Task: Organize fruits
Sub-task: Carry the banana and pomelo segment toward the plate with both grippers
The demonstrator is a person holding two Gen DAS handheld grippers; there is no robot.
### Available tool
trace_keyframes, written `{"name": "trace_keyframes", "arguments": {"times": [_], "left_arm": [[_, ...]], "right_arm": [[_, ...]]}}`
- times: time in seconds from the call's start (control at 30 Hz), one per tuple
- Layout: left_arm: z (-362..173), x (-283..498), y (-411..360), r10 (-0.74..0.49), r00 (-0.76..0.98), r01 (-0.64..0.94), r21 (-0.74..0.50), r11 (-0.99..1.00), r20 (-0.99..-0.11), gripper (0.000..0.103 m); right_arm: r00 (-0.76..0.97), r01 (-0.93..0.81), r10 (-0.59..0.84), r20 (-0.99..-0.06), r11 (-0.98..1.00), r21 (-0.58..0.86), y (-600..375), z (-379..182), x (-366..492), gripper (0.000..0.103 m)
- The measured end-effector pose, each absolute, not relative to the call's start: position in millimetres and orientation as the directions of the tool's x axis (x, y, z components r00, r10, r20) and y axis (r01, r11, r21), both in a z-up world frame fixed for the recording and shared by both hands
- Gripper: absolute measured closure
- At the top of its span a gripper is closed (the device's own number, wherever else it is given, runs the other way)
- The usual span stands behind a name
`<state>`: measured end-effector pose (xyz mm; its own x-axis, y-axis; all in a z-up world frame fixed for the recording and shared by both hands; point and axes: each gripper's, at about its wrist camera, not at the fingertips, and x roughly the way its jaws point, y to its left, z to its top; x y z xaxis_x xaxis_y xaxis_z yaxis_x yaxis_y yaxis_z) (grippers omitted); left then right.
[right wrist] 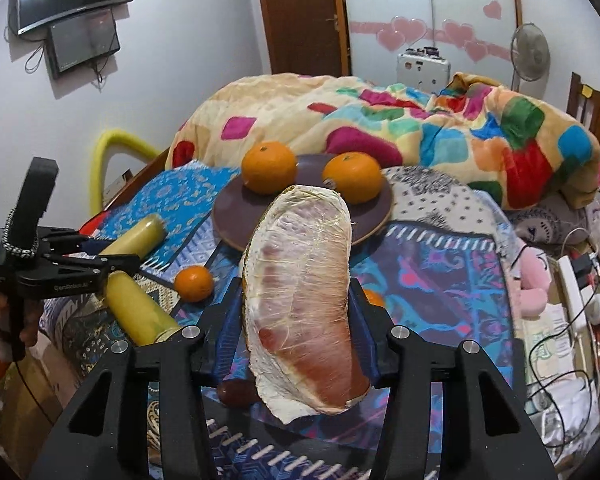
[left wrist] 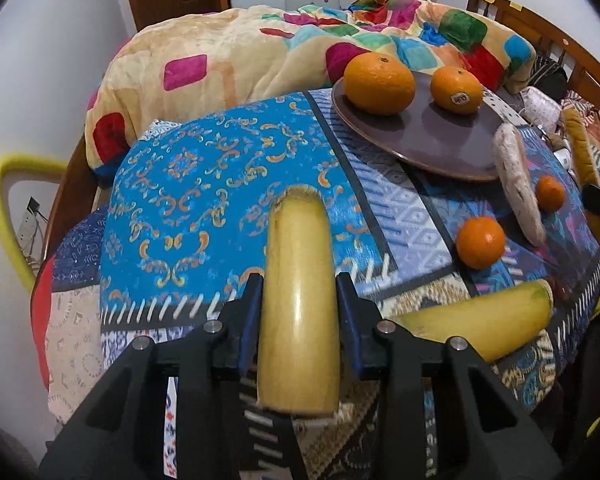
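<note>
My left gripper point(left wrist: 298, 300) is shut on a yellow banana piece point(left wrist: 298, 280) and holds it above the patterned bedspread; it also shows in the right wrist view point(right wrist: 96, 258), at the left. A second banana piece point(left wrist: 476, 320) lies on the bedspread to its right. My right gripper point(right wrist: 296, 300) is shut on a plastic-wrapped pomelo wedge point(right wrist: 300, 292), also seen in the left wrist view point(left wrist: 516, 184), near the plate's front edge. The purple plate point(left wrist: 440, 140) carries two large oranges point(left wrist: 380, 84) point(left wrist: 456, 88). Two small oranges point(left wrist: 480, 242) point(left wrist: 550, 193) lie on the bedspread.
A rumpled colourful blanket point(left wrist: 260, 52) lies behind the plate. A wooden headboard point(left wrist: 540, 24) and clutter with cables point(right wrist: 572, 280) are at the right. A small dark fruit point(right wrist: 236, 392) lies under my right gripper. A yellow hoop point(left wrist: 4, 208) stands at the left.
</note>
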<state>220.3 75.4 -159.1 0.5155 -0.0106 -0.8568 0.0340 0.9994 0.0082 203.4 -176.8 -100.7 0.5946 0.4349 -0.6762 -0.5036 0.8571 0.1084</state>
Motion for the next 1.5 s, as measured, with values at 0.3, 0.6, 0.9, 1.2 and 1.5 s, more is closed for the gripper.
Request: {"name": "trace_keyframes", "arguments": {"times": [0.3, 0.6, 0.9, 1.2, 1.5], "left_arm": [[-165, 242, 82, -0.028, 0.502, 0.006, -0.029, 1.0, -0.864, 0.068], [-137, 221, 79, -0.018, 0.569, 0.01, -0.015, 1.0, -0.822, 0.068], [-90, 203, 63, -0.035, 0.673, 0.04, -0.011, 0.999, -0.739, 0.069], [-61, 215, 36, -0.086, 0.725, 0.09, -0.03, 0.995, -0.684, 0.069], [-62, 241, 10, -0.123, 0.724, 0.134, -0.036, 0.99, -0.679, 0.069]], "right_arm": [[0.613, -0.486, 0.421, -0.669, 0.868, 0.101, -186, -101, 213, 0.057], [0.62, -0.478, 0.424, -0.66, 0.871, 0.111, -191, -96, 214, 0.057], [0.659, -0.472, 0.434, -0.613, 0.875, 0.112, -194, -71, 211, 0.057], [0.692, -0.46, 0.443, -0.57, 0.879, 0.125, -200, -55, 219, 0.057], [0.704, -0.455, 0.441, -0.556, 0.882, 0.124, -202, -55, 237, 0.057]]}}
